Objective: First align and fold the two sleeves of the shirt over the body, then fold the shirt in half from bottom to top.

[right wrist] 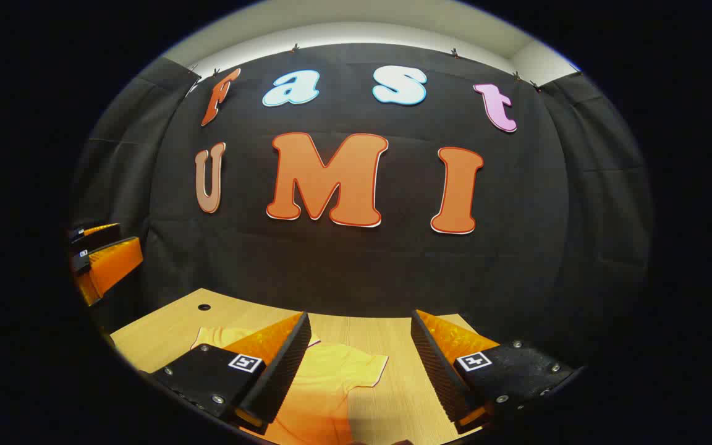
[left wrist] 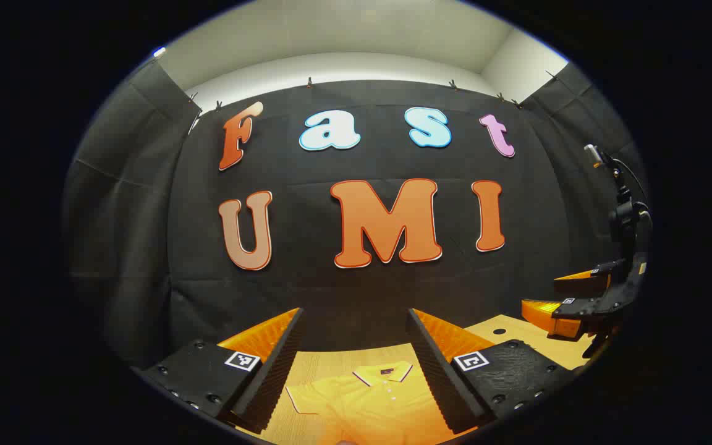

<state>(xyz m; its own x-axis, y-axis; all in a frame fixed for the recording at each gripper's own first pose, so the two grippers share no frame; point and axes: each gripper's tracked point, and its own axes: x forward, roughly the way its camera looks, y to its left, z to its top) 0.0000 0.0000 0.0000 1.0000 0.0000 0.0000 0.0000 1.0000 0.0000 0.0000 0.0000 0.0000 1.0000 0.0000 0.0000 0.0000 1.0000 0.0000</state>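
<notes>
Left gripper view: both grippers' fingers (left wrist: 269,364) spread wide, empty, above shirt (left wrist: 368,402).

Shirt (left wrist: 368,402) bright yellow; collar (left wrist: 387,372) edged with thin dark and white stripes, same trim on sleeve hem (right wrist: 381,371). Table (right wrist: 164,334) pale wood with fine straight grain, one small dark hole (right wrist: 204,306). Booth wall cloth (left wrist: 362,290) black. Ceiling (left wrist: 331,31) off-white. Gripper markers (left wrist: 243,361) black-and-white square pattern.
</notes>
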